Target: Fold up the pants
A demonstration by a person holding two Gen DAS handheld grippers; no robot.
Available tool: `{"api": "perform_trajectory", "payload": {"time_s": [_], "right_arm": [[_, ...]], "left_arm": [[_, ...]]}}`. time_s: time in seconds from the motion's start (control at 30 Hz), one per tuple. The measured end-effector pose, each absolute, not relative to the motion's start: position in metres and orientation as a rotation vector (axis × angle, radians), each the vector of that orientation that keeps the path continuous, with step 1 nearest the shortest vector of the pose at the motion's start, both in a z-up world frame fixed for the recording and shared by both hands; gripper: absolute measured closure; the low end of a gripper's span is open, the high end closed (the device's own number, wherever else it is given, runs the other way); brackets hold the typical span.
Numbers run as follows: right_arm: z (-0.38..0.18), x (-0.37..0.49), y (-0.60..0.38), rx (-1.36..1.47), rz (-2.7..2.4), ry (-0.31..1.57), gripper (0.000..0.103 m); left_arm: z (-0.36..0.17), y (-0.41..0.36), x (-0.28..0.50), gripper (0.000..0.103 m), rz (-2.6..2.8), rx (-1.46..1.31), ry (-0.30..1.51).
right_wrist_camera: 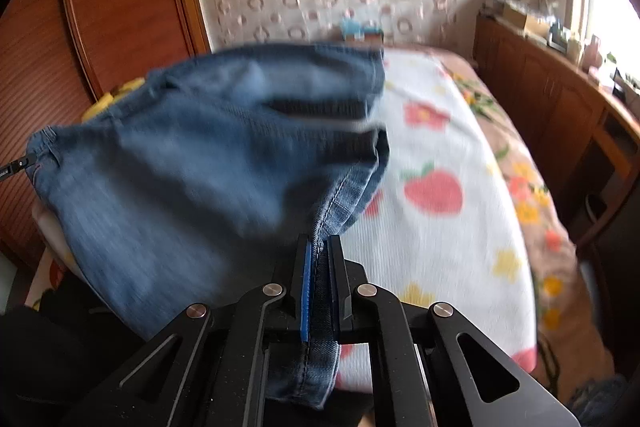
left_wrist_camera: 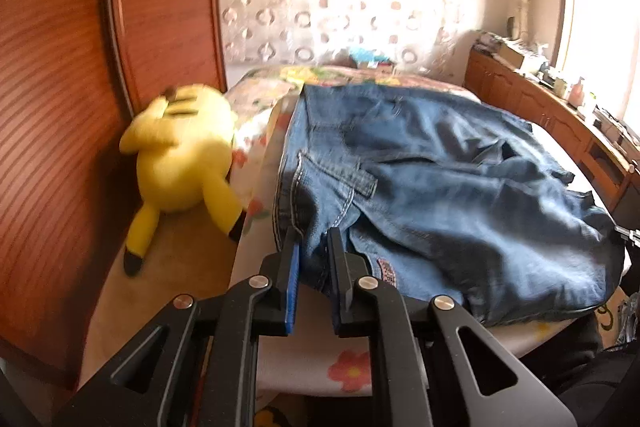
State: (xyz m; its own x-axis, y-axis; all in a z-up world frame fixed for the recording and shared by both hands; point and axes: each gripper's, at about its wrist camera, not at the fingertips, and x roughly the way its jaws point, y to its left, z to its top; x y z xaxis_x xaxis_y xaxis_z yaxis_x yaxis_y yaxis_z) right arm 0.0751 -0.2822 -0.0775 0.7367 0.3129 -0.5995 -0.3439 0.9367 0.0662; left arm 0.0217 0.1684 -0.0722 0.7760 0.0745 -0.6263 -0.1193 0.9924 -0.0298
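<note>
Blue denim pants lie spread over the bed in the left wrist view, waistband and pocket at the near left. My left gripper is shut on the pants' near edge by the waistband seam. In the right wrist view the pants hang lifted and motion-blurred above the bed. My right gripper is shut on a stitched hem of the pants, with cloth running down between the pads. The left gripper's tip shows at the pants' far left corner.
A floral bedspread covers the bed. A yellow plush toy lies at the bed's left edge against a wooden wardrobe. A wooden cabinet with clutter runs along the right under a bright window. A patterned curtain hangs behind.
</note>
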Motion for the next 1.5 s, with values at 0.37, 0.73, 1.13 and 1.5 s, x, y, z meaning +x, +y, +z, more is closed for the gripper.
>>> {"api": "perform_trajectory", "payload": {"time_s": [0.37,0.73,1.13,1.5], "right_arm": [[-0.008,0.108,-0.218,-0.135,0.492,0.453,0.096],[-0.064,0.143,-0.209,-0.107,0.501,0.621,0.067],[-0.092,0.102,-0.275,0.001,0.388,0.653,0.06],[-0.098,0.127,-0.266,0.034,0.446,0.716,0.06]], "left_arm": [[-0.056,0.158,0.036,0.089,0.093,-0.034,0.642],[-0.072,0.156,0.038,0.089,0.099,-0.034,0.678],[-0.077,0.157,0.039,0.089,0.103,-0.037,0.687],[-0.082,0.156,0.044,0.089,0.117,-0.033,0.711]]}}
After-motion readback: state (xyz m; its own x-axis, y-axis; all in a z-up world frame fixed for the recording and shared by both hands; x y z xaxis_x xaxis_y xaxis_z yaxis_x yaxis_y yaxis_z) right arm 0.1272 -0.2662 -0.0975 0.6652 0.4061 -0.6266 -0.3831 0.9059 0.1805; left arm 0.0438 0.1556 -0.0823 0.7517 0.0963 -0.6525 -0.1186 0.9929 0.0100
